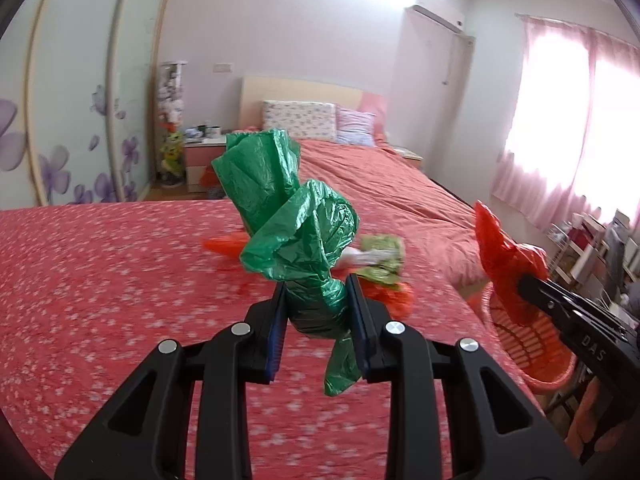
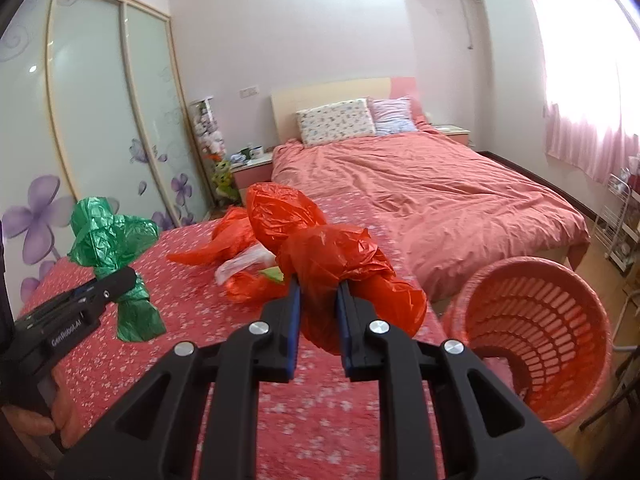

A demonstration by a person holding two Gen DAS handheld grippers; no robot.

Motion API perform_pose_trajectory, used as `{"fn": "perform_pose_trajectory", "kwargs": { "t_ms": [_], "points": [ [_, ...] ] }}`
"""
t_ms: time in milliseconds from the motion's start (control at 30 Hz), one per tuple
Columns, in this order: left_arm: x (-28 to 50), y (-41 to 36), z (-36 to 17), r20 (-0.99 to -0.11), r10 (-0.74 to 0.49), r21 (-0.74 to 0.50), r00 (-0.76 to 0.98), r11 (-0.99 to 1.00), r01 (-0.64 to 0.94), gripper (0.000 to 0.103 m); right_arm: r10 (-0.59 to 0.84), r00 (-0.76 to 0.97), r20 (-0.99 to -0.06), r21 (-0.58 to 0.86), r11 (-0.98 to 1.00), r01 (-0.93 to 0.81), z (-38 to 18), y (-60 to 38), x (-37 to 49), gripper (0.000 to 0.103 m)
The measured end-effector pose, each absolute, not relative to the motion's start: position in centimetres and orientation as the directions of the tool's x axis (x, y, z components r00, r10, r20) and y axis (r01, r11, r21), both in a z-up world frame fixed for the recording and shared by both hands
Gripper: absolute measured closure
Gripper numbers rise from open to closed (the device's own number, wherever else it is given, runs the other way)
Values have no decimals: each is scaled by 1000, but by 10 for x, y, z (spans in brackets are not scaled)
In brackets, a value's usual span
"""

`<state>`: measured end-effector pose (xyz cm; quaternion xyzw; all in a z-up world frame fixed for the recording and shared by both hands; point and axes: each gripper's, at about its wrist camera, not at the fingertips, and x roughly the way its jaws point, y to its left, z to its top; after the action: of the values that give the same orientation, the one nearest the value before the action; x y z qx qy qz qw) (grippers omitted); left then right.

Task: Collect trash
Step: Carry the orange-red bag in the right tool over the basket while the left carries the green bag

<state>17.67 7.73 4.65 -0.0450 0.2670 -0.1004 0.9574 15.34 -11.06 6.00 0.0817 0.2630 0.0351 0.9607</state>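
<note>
left gripper: clamped on green bag, lifted above red floral cover
right gripper: clamped on red bag, held up, just left of basket
basket: red, slotted, beside cover's right edge
leftover trash: red, white, green wrappers on cover, mid-distance
bed: behind, pink

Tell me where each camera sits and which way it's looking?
Left wrist: rides on the left claw, looking over the flowered bedspread toward the far pillows; the claw squeezes a green bag.
Right wrist: rides on the right claw, facing the same way, squeezing a red bag; a hand shows.
Shared: each sees the other claw, both bags, and the red basket.
</note>
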Motion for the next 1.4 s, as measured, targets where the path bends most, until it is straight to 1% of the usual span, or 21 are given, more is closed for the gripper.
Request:
{"fn": "perform_pose_trajectory", "kwargs": {
  "t_ms": [300, 667, 833, 1400],
  "points": [
    [183, 21, 45, -509, -324, -142, 798, 946, 293, 74, 41, 873, -487, 209, 975, 71, 55, -170, 140, 86],
    [185, -56, 28, -530, -448, -160, 720, 887, 434, 74, -54, 872, -486, 215, 960, 179, 41, -231, 126, 86],
    [185, -87, 21, -538, -485, -159, 689, 862, 482, 74, -92, 866, -492, 218, 950, 225, 32, -259, 123, 86],
    [187, -149, 3, -564, -574, -163, 594, 783, 601, 74, -175, 843, -509, 273, 895, 351, 0, -331, 116, 85]
  ]
}}
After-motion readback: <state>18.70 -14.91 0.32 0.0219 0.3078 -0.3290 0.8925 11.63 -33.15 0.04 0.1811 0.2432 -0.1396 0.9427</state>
